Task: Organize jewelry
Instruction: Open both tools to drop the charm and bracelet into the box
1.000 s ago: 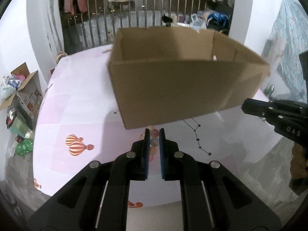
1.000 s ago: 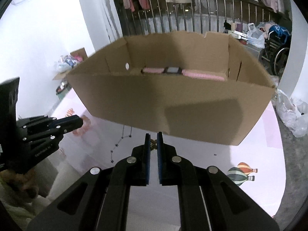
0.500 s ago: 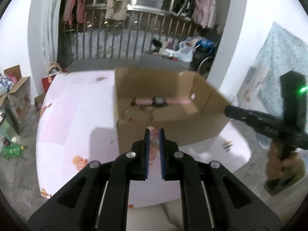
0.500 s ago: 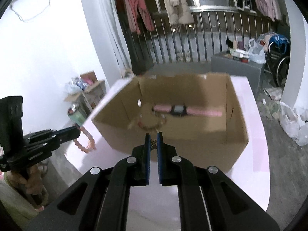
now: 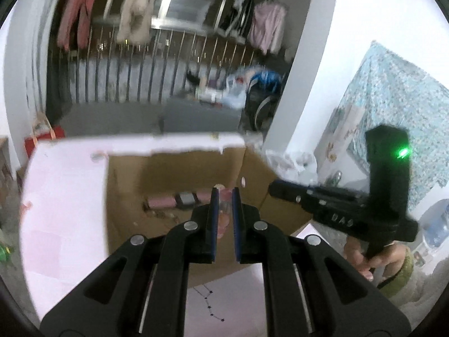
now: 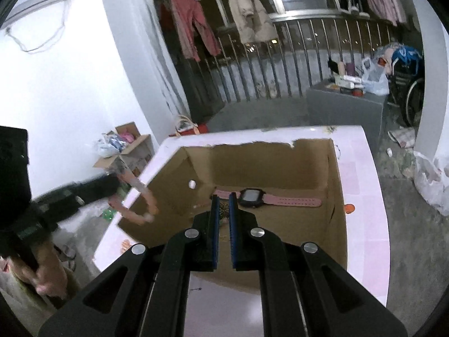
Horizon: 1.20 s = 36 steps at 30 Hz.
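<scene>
The left tongs [image 5: 223,196] are clamped on a pink bead bracelet [image 6: 140,193], held over the left wall of the open cardboard box [image 6: 335,196]. The right tongs [image 6: 223,202] are nearly together on a small patterned item [image 6: 223,206], probably jewelry; motion blur prevents identification. A pink-strapped watch [image 6: 252,198] lies flat on the box floor at the far side. The box stands on the pink worktop [image 6: 364,224].

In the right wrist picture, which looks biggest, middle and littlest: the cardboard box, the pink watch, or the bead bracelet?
1. cardboard box, far the biggest.
2. pink watch and bead bracelet: they look alike in size. The bracelet is blurred and nearer the camera, so I won't rank them.
</scene>
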Motion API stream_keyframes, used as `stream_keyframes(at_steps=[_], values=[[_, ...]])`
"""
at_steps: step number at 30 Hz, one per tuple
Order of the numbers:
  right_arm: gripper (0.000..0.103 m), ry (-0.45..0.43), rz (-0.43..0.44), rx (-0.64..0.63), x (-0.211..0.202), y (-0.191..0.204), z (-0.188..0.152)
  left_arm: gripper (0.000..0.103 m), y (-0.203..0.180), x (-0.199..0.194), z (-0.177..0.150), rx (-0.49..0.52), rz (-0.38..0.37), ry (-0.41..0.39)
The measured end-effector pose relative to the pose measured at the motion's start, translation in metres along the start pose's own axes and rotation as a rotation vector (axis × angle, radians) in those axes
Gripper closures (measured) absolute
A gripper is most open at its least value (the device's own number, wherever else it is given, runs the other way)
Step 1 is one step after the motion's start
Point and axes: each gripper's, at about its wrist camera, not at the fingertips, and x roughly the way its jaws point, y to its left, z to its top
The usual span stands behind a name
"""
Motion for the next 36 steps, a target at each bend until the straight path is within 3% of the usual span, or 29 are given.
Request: stream_keyframes(at_steps=[6, 12, 13, 16, 19, 23, 25, 30, 34, 36], values=[[0.096, 0.119, -0.004, 0.035, 0.038, -0.015, 0.012, 0.095, 0.021, 0.072, -0.010, -0.092, -0.041, 0.169], [0.096, 0.196, 0.006, 0.064, 0.066, -0.023, 0.018, 0.094, 0.029, 0.105, -0.017, -0.127, -0.058, 0.239], [0.095, 0.201, 0.008, 0.065, 0.068, -0.022, 0.019, 0.089, 0.032, 0.107, -0.017, -0.137, -0.063, 0.242], [0.093, 0.208, 0.005, 0.077, 0.072, -0.026, 0.022, 0.070, 0.033, 0.106, -0.015, -0.146, -0.068, 0.227], [0.083, 0.195, 0.005, 0.091, 0.068, -0.030, 0.023, 0.064, 0.034, 0.102, -0.013, -0.143, -0.062, 0.213], [0.079, 0.160, 0.001, 0.111, 0.053, -0.034, 0.022, 0.058, 0.038, 0.089, -0.012, -0.157, -0.034, 0.191], [0.076, 0.133, -0.013, 0.122, 0.040, -0.039, 0.022, 0.049, 0.039, 0.074, -0.010, -0.146, -0.014, 0.154], [0.063, 0.055, -0.061, 0.186, -0.004, -0.055, 0.012, 0.033, 0.047, 0.026, -0.007, -0.137, 0.081, 0.063], [0.048, 0.034, -0.077, 0.278, -0.027, -0.071, -0.008, 0.020, 0.071, -0.011, -0.015, -0.195, 0.185, 0.012], [0.046, 0.041, -0.070, 0.333, -0.031, -0.082, -0.022, 0.019, 0.090, -0.022, -0.023, -0.267, 0.233, 0.007]])
